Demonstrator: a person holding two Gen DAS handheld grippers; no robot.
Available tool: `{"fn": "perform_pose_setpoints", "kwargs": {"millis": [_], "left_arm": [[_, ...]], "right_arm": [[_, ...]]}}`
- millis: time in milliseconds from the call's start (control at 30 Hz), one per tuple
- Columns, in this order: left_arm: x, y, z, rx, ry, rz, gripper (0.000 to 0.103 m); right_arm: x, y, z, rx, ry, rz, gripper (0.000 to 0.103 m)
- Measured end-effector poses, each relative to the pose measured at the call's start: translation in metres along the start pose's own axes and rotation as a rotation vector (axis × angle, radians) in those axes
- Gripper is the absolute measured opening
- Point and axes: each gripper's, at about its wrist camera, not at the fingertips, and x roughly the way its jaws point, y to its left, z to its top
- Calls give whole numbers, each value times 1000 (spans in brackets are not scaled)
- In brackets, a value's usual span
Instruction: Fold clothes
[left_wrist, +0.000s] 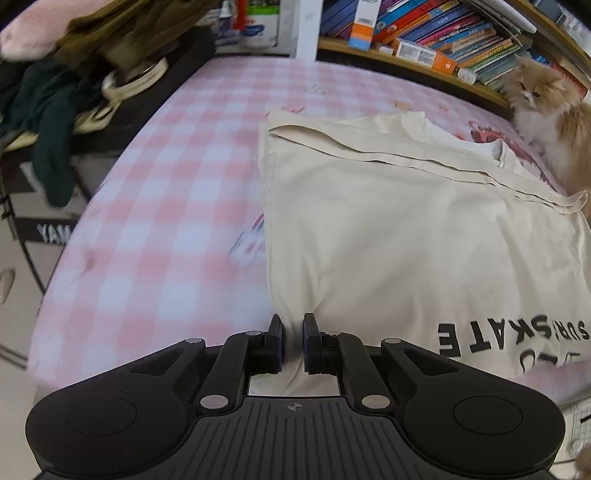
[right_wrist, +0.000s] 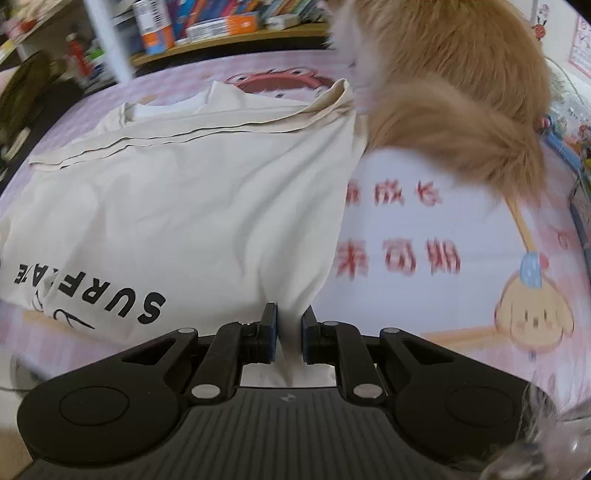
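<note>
Two grippers are each clamped on a near corner of the cream T-shirt (left_wrist: 406, 229): the left gripper (left_wrist: 293, 334) has a pinch of cloth squeezed between its nearly closed jaws at the shirt's left edge, and the right gripper (right_wrist: 289, 328) has the same hold at the right edge, fabric bunched up into the narrow gap. From those two pinches the shirt spreads away across the bed, lying on the pink checked sheet (left_wrist: 155, 192) with its black lettering (right_wrist: 92, 291) close to the grippers and upside down from where they stand. Farther out, the sides look already turned in, since a straight hemmed edge (left_wrist: 424, 166) runs across the far part and the whole thing reads as a tidy rectangle, so I'd judge the first folds done. What seems left is carrying this near end over toward the far end, then perhaps one more fold. A fluffy ginger cat (right_wrist: 454, 96) sits right at the shirt's far right corner, tail touching or nearly touching the cloth, which could get in the way. Beyond it stands a shelf of books (left_wrist: 443, 33).
</note>
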Motion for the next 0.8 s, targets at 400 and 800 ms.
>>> {"fn": "perform_pose_setpoints", "kwargs": {"millis": [400, 800], "left_arm": [[-21, 6, -11, 71, -33, 39, 16], [8, -87, 49, 278, -189, -101, 27]], "right_arm": [[-24, 9, -30, -45, 37, -5, 21], [-3, 55, 46, -229, -174, -56, 60]]}}
